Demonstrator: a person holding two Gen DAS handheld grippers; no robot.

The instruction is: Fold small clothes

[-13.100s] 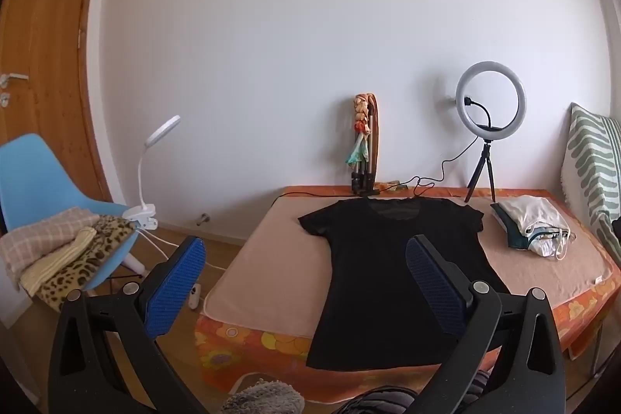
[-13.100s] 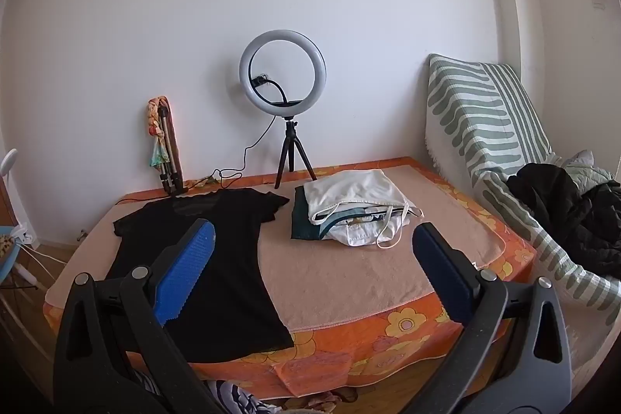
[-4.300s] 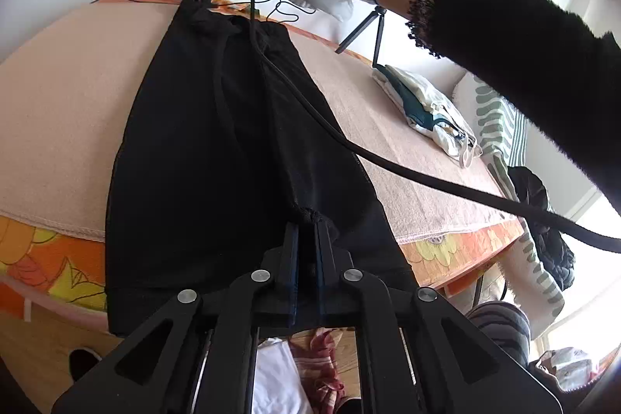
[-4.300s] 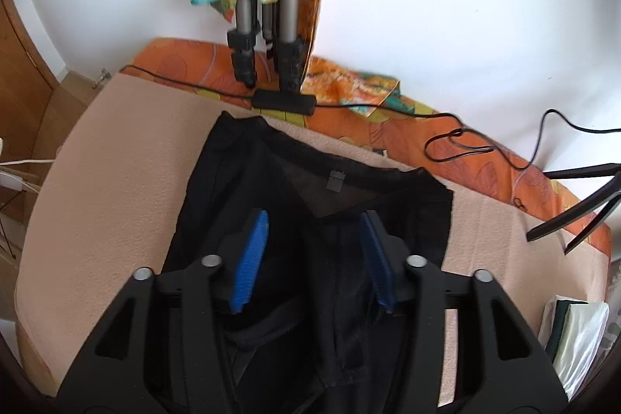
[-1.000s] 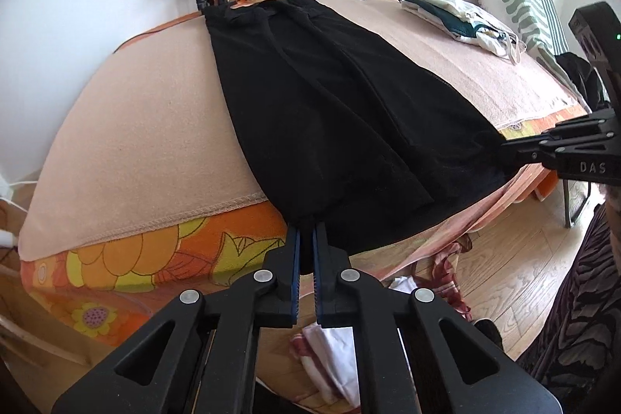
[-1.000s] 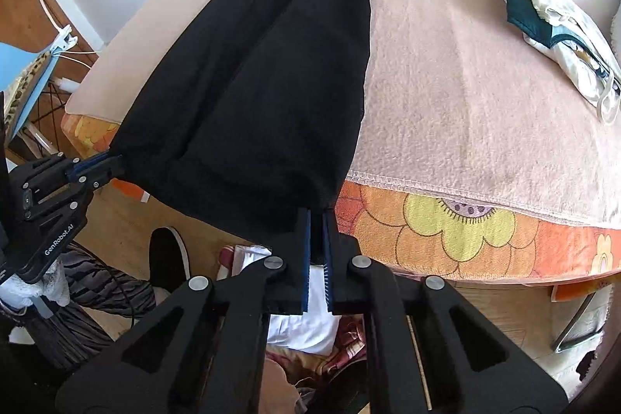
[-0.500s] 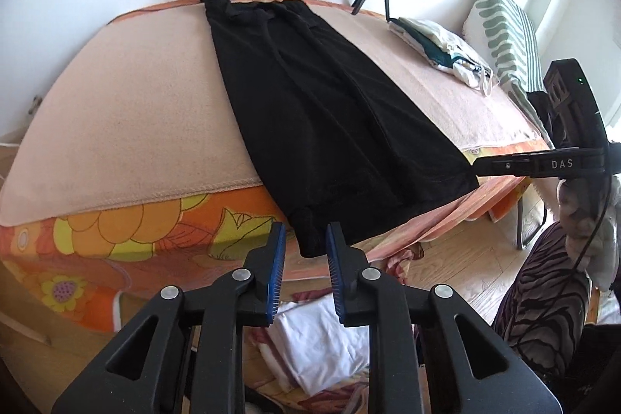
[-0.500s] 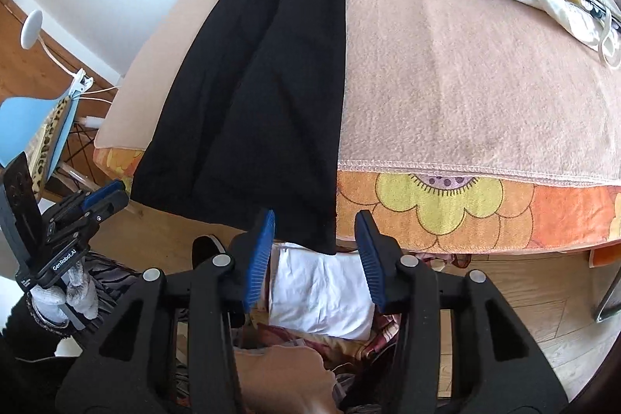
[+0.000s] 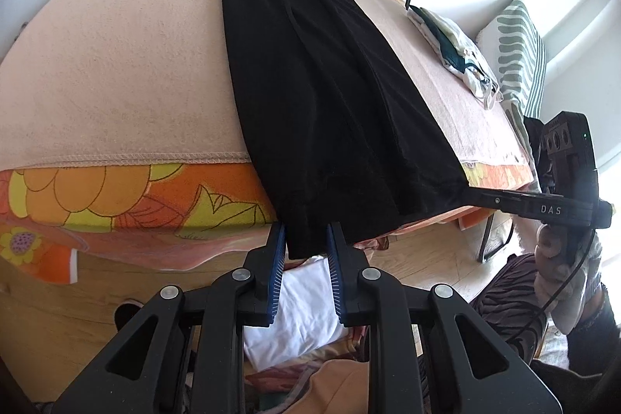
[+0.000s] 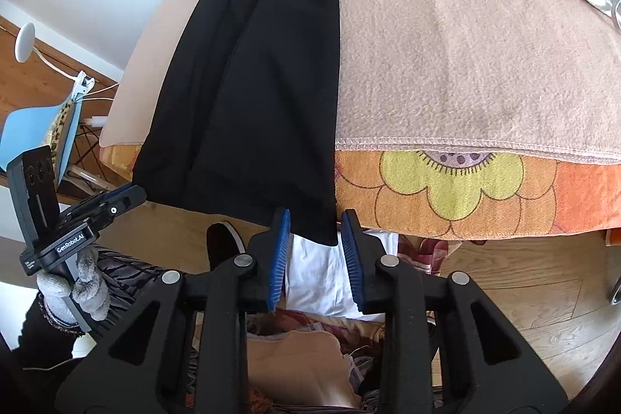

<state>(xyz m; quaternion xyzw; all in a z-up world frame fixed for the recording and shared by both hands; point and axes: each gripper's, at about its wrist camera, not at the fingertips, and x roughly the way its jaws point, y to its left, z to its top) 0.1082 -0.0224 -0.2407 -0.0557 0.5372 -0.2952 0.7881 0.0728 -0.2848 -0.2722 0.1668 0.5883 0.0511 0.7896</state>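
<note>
A black shirt (image 9: 326,72), already folded into a long narrow strip, lies on the bed (image 9: 116,64) with its hem hanging over the near edge. Our left claw (image 9: 304,251) and right claw (image 10: 315,243) each sit at a hem corner, blue pads parted with cloth between them but not pinched — the right has just been narrowing. To do this well, we should close on both corners evenly, lift together, and carry the hem toward the collar, keeping the edges aligned.
</note>
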